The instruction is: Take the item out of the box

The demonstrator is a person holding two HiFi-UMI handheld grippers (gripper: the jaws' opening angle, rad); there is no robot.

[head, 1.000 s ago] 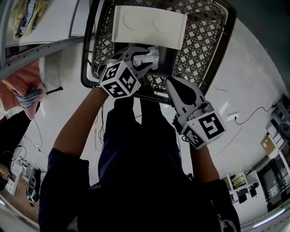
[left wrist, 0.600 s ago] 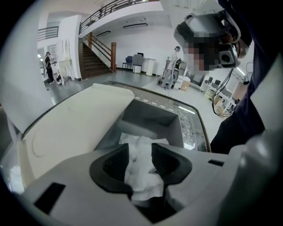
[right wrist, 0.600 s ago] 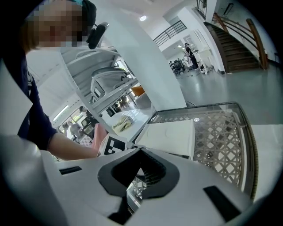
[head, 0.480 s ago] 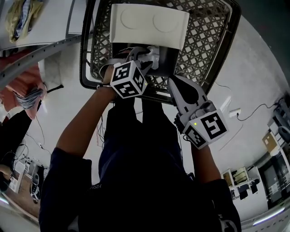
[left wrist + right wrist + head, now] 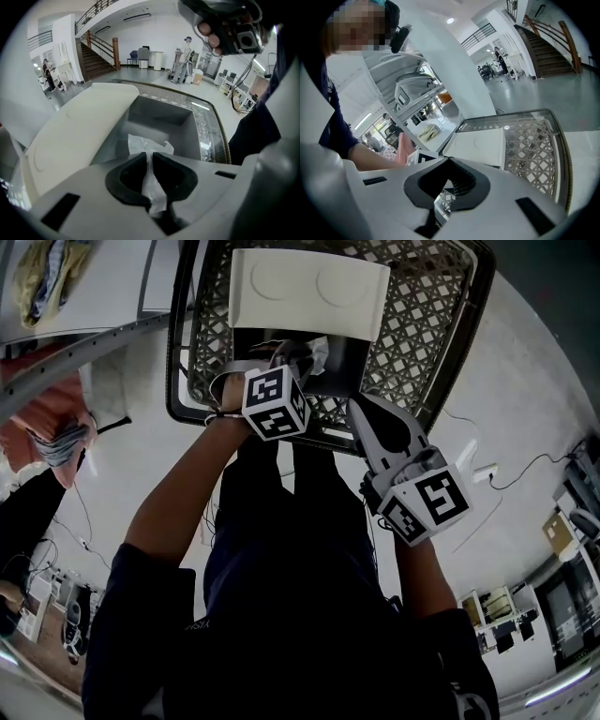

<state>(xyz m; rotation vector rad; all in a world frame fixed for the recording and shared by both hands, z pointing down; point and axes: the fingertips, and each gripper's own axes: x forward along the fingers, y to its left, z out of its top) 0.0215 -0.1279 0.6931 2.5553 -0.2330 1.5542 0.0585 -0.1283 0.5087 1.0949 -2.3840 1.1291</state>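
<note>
A grey box [image 5: 345,367] with its white lid [image 5: 309,292] swung open sits in a dark lattice basket [image 5: 431,334]. My left gripper [image 5: 302,354] reaches down into the box. Its jaws are closing, and a crumpled clear plastic bag [image 5: 146,144] is pinched between the pads [image 5: 168,171]. The bag rises from the grey box's inside [image 5: 161,115], beside the lid [image 5: 77,138]. My right gripper [image 5: 364,416] hangs at the basket's near rim, jaws together, holding nothing; in its own view it [image 5: 449,164] looks over the lid [image 5: 480,143].
The basket's rim [image 5: 183,381] rings the box closely on all sides. A grey shelf rail [image 5: 84,343] and cloth lie at the left. Cables and a plug [image 5: 478,479] lie on the pale floor at the right.
My left gripper has moved forward and deeper into the box, and its jaws have come together on the plastic bag. The right gripper has hardly moved.
</note>
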